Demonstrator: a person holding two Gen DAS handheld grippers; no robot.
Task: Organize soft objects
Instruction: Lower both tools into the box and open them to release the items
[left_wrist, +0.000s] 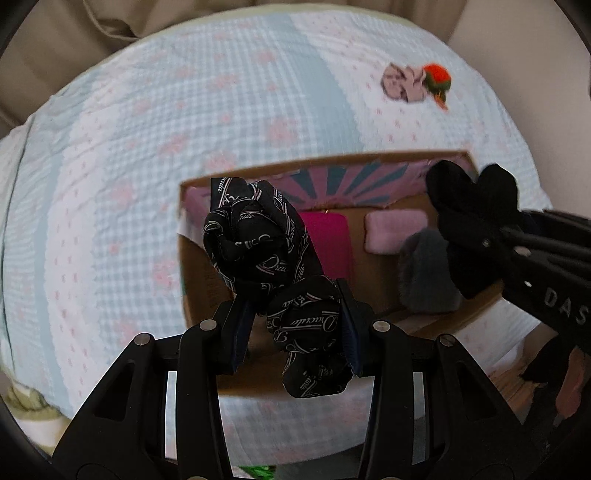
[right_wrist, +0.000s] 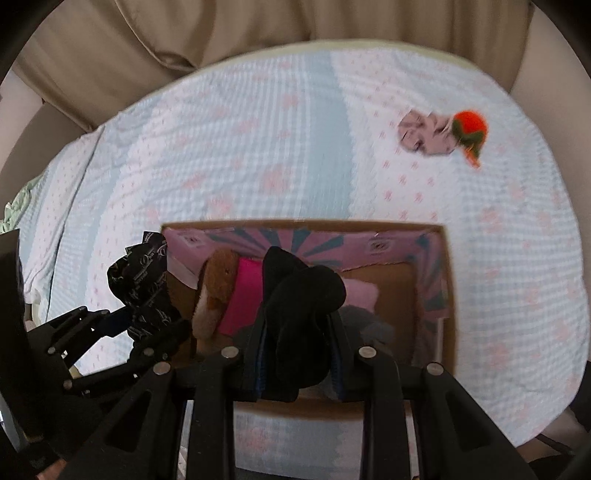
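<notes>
We are at the drop-off step, our left gripper (left_wrist: 295, 325) clamped on a black script-printed cloth (left_wrist: 255, 236) and our right gripper (right_wrist: 297, 354) on a plain black cloth (right_wrist: 299, 306), both above the cardboard box (right_wrist: 447, 295), so next we should lower and release.

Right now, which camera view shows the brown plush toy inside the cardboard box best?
The right wrist view: the brown plush toy lies open to view beside the magenta cloth. In the left wrist view it does not show; the patterned black cloth in the left gripper covers that part of the box.
</notes>
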